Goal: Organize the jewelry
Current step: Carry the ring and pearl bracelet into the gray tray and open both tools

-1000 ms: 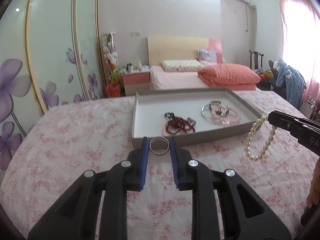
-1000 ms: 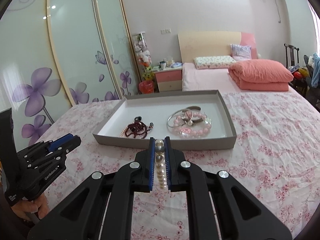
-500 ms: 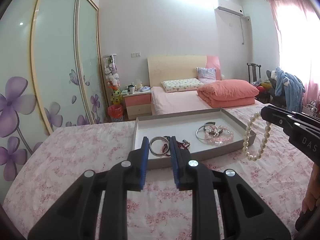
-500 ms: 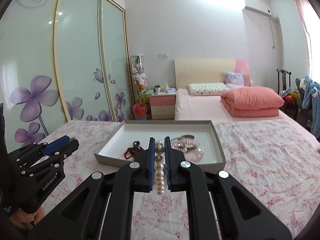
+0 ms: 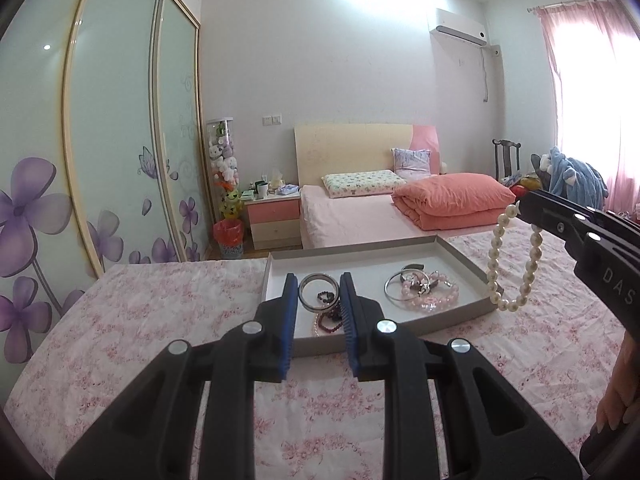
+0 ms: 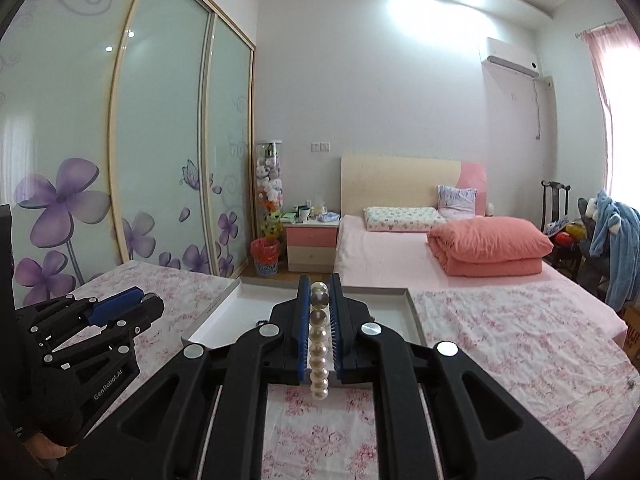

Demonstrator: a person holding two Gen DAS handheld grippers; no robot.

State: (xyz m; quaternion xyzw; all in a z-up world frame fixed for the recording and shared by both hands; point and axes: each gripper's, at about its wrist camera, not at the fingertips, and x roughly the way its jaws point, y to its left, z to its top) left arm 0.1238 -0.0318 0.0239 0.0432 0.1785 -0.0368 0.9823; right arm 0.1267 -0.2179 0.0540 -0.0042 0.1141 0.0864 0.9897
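My left gripper [image 5: 318, 279] is shut on a silver bangle [image 5: 303, 295], held upright between its blue pads above the near left part of a grey tray [image 5: 442, 320] with a white floor. My right gripper [image 6: 319, 280] is shut on a white pearl bracelet [image 6: 319, 344]. In the left wrist view the pearl bracelet [image 5: 495, 264] hangs as a loop from the right gripper [image 5: 523, 205], just past the tray's right wall. In the tray lie a dark red bead bracelet [image 5: 329, 322] and a pink bead bracelet [image 5: 434, 300] with a silver bangle [image 5: 390, 294]. The left gripper [image 6: 138, 307] shows at the left of the right wrist view.
The tray [image 6: 414, 314] rests on a bed with a pink flowered sheet [image 5: 160, 320]. Behind it stand a second bed with a folded orange quilt [image 5: 452, 198], a pink nightstand [image 5: 274, 216] and a sliding wardrobe [image 5: 100, 140] on the left. A hand [image 5: 614, 392] is at the right edge.
Both grippers have risen and tipped upward, so the tray sits lower and farther in both views. The bangle and the pearl bracelet stay clamped as before.
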